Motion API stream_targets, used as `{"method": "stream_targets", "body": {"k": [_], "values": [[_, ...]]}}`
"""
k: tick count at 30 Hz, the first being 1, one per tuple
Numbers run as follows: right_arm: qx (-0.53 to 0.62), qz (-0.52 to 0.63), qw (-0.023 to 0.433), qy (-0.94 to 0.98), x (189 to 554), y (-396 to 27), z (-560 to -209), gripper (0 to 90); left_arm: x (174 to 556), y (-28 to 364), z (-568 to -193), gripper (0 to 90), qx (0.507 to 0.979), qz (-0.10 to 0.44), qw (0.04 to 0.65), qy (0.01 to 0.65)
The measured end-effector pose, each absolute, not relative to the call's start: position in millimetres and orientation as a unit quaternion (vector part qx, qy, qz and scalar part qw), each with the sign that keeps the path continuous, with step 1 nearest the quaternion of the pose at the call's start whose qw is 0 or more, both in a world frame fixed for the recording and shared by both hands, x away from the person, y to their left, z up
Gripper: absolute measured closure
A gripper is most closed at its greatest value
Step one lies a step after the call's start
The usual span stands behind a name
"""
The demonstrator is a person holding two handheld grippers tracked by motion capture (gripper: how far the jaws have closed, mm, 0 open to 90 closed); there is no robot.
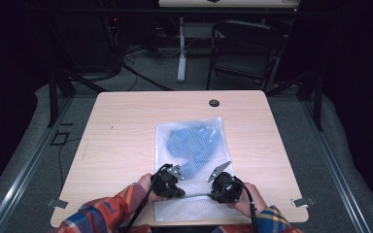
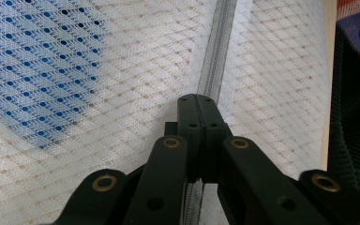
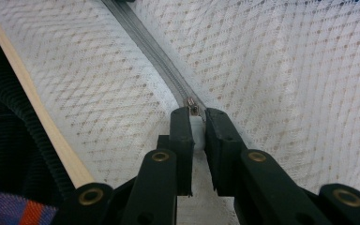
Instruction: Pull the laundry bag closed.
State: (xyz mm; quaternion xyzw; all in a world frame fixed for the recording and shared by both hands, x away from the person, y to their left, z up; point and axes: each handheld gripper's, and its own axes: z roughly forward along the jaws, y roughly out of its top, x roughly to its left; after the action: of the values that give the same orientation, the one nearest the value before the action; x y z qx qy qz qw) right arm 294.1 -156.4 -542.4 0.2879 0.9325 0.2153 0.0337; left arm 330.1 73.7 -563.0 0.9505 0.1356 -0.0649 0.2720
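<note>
White mesh-cloth bag [image 1: 190, 145], matt wooden table [image 1: 121, 126]

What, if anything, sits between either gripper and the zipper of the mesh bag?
Nothing visible does. The left gripper is shut on the zipper of the mesh bag. The right gripper is clamped at the zipper slider, with what looks like its white pull tab between the jaws.

Left tool [image 1: 174, 175] jaws pressed fully together, right tool [image 1: 222, 178] jaws nearly closed, both hands low, side by side
</note>
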Motion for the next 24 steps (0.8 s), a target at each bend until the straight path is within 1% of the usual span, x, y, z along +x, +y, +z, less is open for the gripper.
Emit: {"method": "stream_targets", "body": {"k": [2, 12, 20, 24], "values": [[0.287, 0.208, 0.044, 0.934, 293, -156, -543, 81.9, 330, 74, -563, 90.0, 0.95, -0.065, 0.273, 0.136], [0.29, 0.209, 0.041, 0.933, 294, -154, -545, 81.9, 330, 70, -561, 90.0, 0.952, -0.056, 0.269, 0.134], [0.293, 0.212, 0.036, 0.932, 295, -153, -544, 81.8, 323, 50, -554, 90.0, 0.945, -0.038, 0.301, 0.122], [0.292, 0.214, 0.034, 0.932, 295, -151, -546, 81.8, 322, 40, -557, 90.0, 0.946, -0.034, 0.3, 0.117]]}}
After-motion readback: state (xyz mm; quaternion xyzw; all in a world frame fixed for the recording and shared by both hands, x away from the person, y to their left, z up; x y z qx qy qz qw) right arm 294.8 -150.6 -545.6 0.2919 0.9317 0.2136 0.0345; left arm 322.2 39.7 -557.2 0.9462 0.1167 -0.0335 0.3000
